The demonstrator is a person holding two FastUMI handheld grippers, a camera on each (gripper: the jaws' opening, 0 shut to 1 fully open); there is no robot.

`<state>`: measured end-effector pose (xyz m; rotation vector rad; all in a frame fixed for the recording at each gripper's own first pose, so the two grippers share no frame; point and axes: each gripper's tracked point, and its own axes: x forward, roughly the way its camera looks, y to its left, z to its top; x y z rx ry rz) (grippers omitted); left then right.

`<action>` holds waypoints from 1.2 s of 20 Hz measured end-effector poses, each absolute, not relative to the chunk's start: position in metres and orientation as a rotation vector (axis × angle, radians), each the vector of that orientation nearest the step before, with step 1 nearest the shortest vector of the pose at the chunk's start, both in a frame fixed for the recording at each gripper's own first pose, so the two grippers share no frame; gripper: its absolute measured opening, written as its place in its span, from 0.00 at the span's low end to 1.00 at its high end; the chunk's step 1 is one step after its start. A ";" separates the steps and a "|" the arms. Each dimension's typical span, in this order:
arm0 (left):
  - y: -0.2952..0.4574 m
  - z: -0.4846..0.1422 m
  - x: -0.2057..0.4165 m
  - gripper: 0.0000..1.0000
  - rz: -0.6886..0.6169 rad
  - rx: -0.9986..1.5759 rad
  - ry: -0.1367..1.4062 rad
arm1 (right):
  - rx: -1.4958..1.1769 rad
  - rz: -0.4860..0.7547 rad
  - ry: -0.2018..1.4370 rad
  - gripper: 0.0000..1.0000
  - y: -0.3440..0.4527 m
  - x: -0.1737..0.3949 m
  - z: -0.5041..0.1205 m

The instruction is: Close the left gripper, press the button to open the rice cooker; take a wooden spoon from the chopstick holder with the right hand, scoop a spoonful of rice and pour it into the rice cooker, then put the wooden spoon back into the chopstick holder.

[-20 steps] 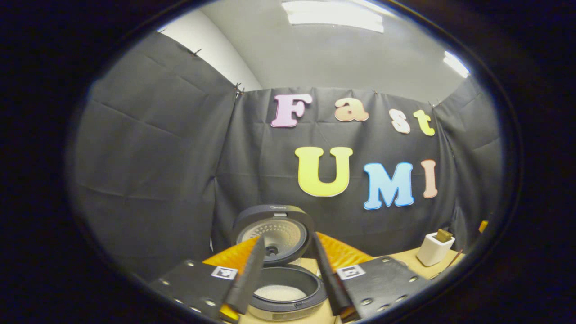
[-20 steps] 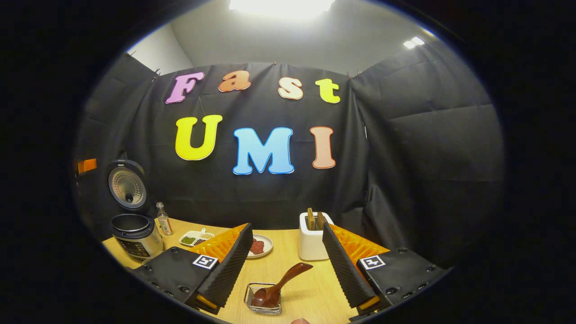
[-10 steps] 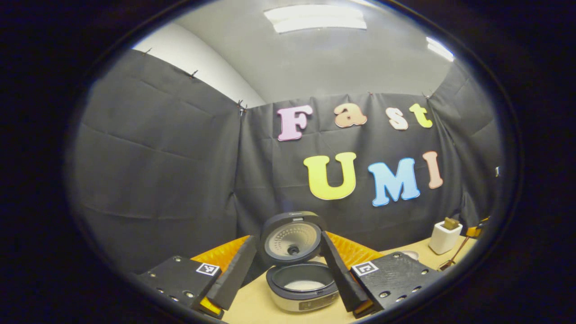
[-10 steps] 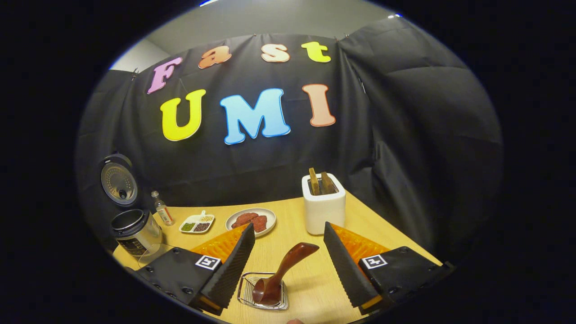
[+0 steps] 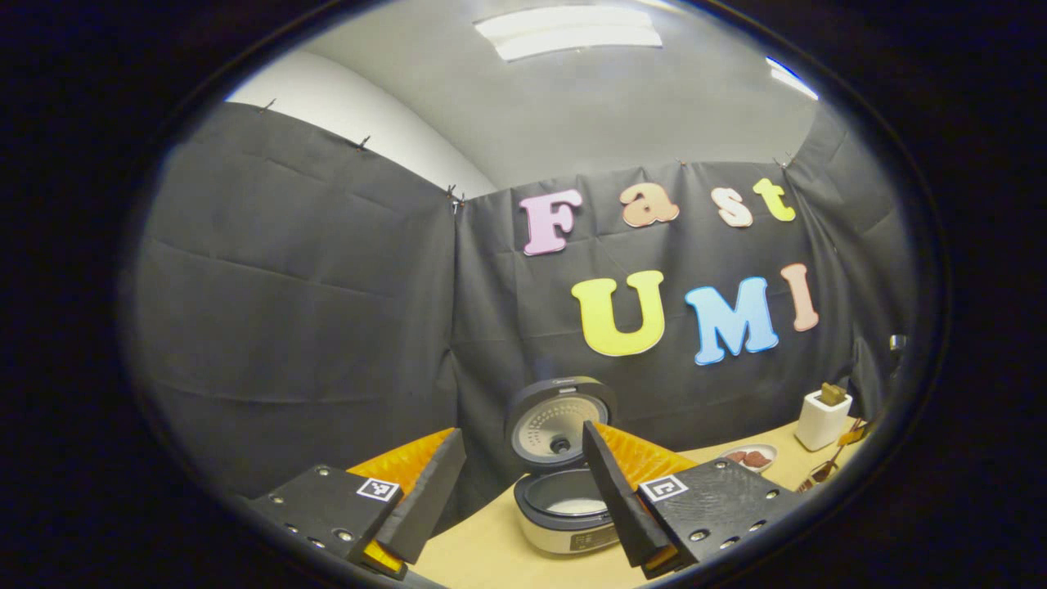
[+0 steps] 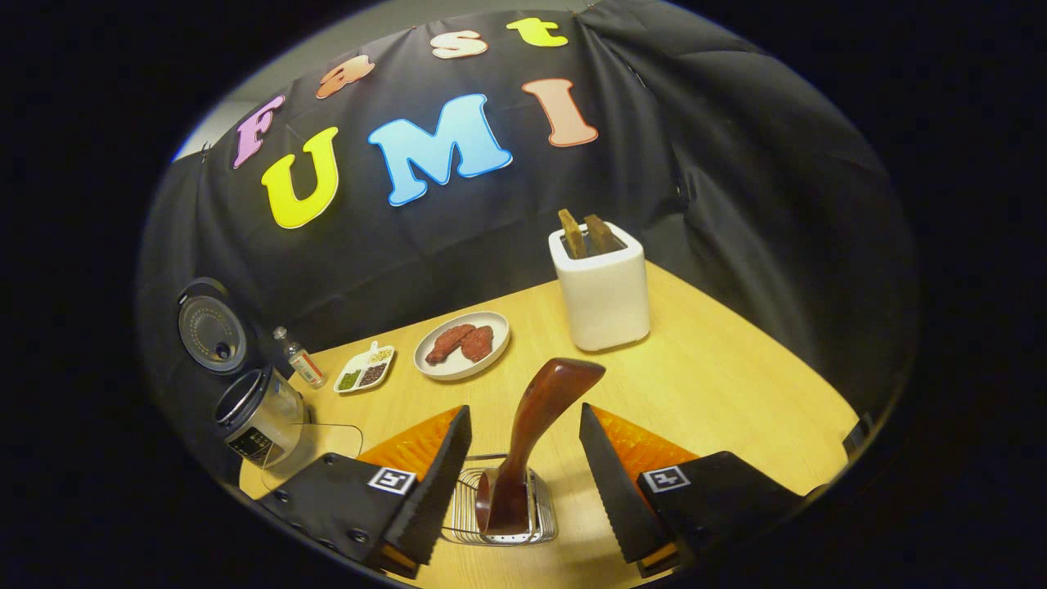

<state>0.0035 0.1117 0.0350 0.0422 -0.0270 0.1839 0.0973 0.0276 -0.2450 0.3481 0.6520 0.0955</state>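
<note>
step: lid of the rice cooker (image 5: 564, 499) is already up, so the button press looks done. i judge i'm on the spoon pickup.
left gripper (image 5: 519, 499): fingers wide apart, holding nothing. it hangs back from the cooker, which sits beyond the fingers with its pot open and something pale at the bottom.
right gripper (image 6: 523, 483): fingers spread wide, nothing held, neither one touching the spoon. they straddle the wooden spoon (image 6: 532, 433) from above.
spoon: its bowl sits in a small wire basket (image 6: 503, 515) on the table (image 6: 736, 384), and the handle rises between my fingers and leans up and away toward the chopstick holder (image 6: 604, 290).
holder: white, upright, well beyond the spoon, with two wooden ends poking out of the top.
cooker from right gripper view: far left end of the table (image 6: 253, 409), well apart from the spoon.
rice to scoop: can't tell what's in the basket, the spoon bowl covers it.
next move: ease down a little and shut on the handle mid-shaft, centred between the fingers. the handle is rounded and tilted, so an off-centre pinch could let it roll or drag the basket.
after that: lift with the bowl level, carry left to the open pot.
clutter on that route: plate (image 6: 460, 345), divided dish (image 6: 364, 372), small bottle (image 6: 300, 364).
</note>
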 end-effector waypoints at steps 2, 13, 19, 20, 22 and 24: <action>0.114 0.031 0.003 0.87 0.192 0.041 -0.019 | 0.366 0.092 0.684 0.55 0.030 0.096 -0.256; 0.119 0.026 0.013 0.87 0.178 0.026 -0.021 | 0.297 0.095 0.640 0.09 0.037 0.090 -0.227; 0.118 0.015 0.025 0.87 0.145 -0.006 -0.015 | 0.155 0.107 0.499 0.08 0.044 0.094 -0.167; 0.118 0.013 0.028 0.87 0.141 -0.013 -0.014 | 0.137 0.113 0.476 0.05 0.047 0.094 -0.158; 0.120 0.008 0.032 0.87 0.133 -0.025 -0.010 | 0.110 0.128 0.441 0.08 0.058 0.095 -0.141; 0.124 0.004 0.038 0.87 0.127 -0.033 -0.004 | 0.084 0.149 0.407 0.08 0.073 0.096 -0.127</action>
